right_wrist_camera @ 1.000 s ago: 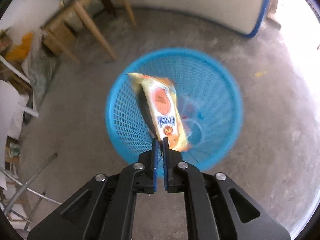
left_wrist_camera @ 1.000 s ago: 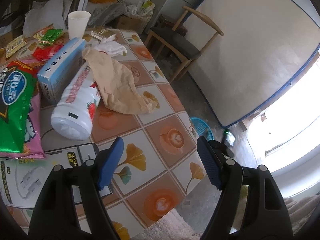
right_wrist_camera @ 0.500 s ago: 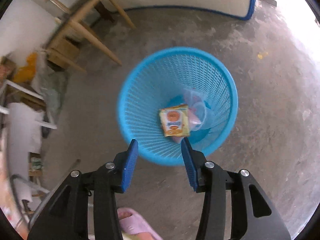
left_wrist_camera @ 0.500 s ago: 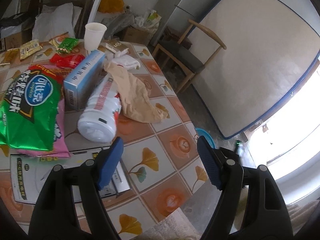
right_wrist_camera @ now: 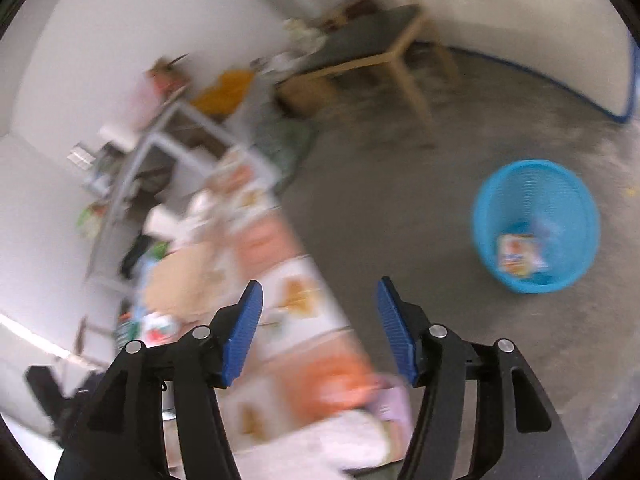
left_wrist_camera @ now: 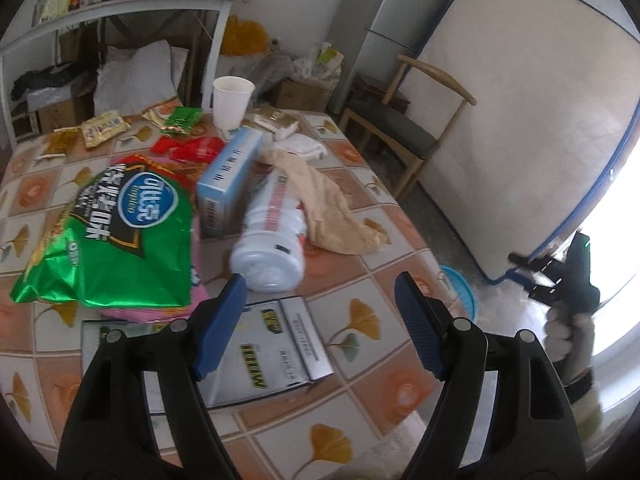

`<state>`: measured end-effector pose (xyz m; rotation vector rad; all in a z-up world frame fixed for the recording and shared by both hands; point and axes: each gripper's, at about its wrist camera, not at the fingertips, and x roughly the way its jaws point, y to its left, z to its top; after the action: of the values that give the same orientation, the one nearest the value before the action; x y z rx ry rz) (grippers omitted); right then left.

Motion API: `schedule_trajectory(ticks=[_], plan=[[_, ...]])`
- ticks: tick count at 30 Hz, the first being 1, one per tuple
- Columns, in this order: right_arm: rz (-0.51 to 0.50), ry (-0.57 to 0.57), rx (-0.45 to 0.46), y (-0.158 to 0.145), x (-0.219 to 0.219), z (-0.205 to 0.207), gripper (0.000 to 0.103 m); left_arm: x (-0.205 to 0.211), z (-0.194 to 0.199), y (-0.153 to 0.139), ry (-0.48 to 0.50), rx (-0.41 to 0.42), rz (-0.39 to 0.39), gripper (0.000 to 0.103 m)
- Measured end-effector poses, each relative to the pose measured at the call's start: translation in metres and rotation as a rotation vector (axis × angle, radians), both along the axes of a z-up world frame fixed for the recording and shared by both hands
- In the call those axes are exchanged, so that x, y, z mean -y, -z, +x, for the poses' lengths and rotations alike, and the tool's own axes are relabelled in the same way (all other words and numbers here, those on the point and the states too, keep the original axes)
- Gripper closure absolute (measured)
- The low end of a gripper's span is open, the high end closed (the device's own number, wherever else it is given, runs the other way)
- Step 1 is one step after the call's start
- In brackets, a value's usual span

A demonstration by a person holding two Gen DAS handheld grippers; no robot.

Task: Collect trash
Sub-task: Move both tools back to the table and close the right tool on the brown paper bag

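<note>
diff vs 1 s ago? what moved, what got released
The right gripper let go of the orange snack packet, which now lies in the blue basket. Its jaws are opening with nothing between them, and it has swung up and away toward the table. The left gripper drifted slightly over the table, open and empty. The green chip bag and white bottle stayed put.

The black left gripper (left_wrist_camera: 320,312) with blue pads gaped empty, while the matching right gripper's (right_wrist_camera: 318,312) jaws were opening, empty.

A lived-in home room: tiled dining table (left_wrist_camera: 372,236), wooden chair (left_wrist_camera: 404,128), fridge (left_wrist_camera: 404,12)
</note>
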<state>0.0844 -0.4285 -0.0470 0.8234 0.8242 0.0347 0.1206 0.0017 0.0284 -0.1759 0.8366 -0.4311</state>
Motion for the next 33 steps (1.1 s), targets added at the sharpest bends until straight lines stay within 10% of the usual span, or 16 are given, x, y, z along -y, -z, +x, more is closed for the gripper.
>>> schedule_trajectory(ticks=[3,16,33], plan=[[0.061,-0.121,0.014,-0.011,-0.043,0.025,0.042,-0.002,-0.001,0.002,-0.011,0.025,0.043,0.031],[-0.222,-0.432,-0.016,-0.027,-0.191,0.122,0.042,0.007,-0.007,0.015,-0.026,0.162,0.223,0.031],[-0.62,-0.525,-0.096,0.011,-0.257,0.174,0.06,0.004,0.013,0.01,-0.068,0.162,0.161,0.031]])
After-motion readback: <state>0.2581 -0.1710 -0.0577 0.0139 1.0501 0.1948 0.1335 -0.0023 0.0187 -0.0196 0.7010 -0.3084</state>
